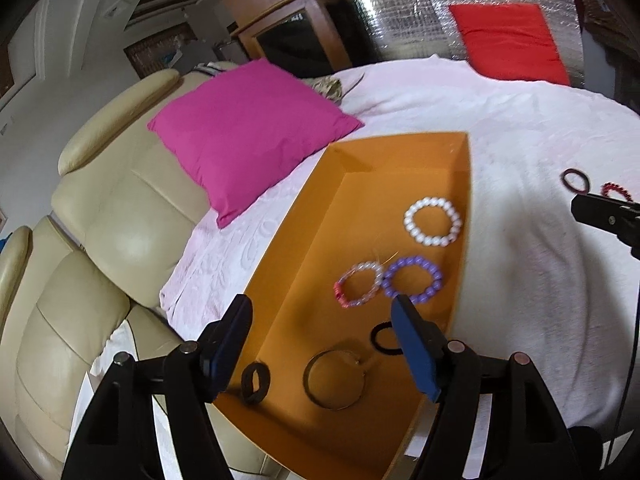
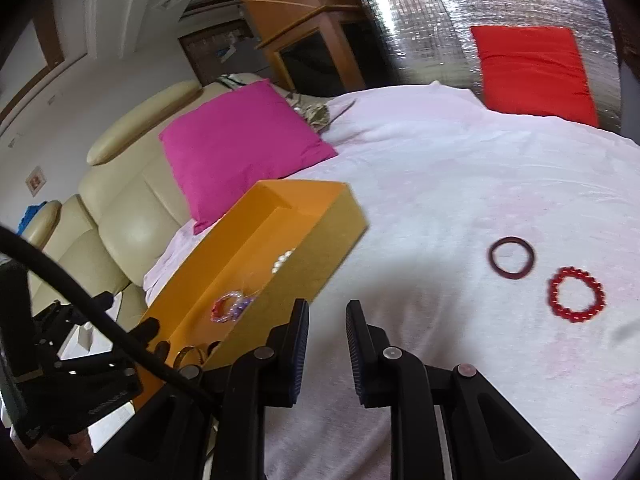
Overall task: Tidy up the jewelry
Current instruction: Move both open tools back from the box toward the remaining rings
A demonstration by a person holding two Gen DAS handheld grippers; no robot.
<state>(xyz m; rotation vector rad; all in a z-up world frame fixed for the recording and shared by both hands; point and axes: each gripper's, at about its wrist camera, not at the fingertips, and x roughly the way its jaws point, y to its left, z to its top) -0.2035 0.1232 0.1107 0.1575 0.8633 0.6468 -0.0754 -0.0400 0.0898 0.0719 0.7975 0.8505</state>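
Far left: cream leather sofa point(image 1: 120, 208) w/ a magenta cushion point(image 1: 248, 132) leaning partly onto the white bedspread point(image 1: 500, 128). Next, the orange box point(image 1: 320, 208) sits on the bedspread, open top. Left gripper point(image 1: 324, 320) hangs over the box's near end, jaws wide apart, nothing in them. Inside the box, near end: black hair tie point(image 1: 256, 382), gold bangle point(image 1: 336, 378), 2nd black hair tie point(image 1: 386, 338) partly behind the right finger. Mid box: pink-clear bead bracelet point(image 1: 358, 284) touching the purple bead bracelet point(image 1: 412, 280); white pearl bracelet point(image 1: 432, 222) further back. Right of the box, right gripper point(image 2: 327, 320) is above bare bedspread, jaws parted a moderate gap, empty. Further right, on the bedspread: dark maroon hair tie point(image 2: 511, 258), just beside it the red bead bracelet point(image 2: 576, 295), apart. Red cushion point(image 2: 532, 72) at the back right.
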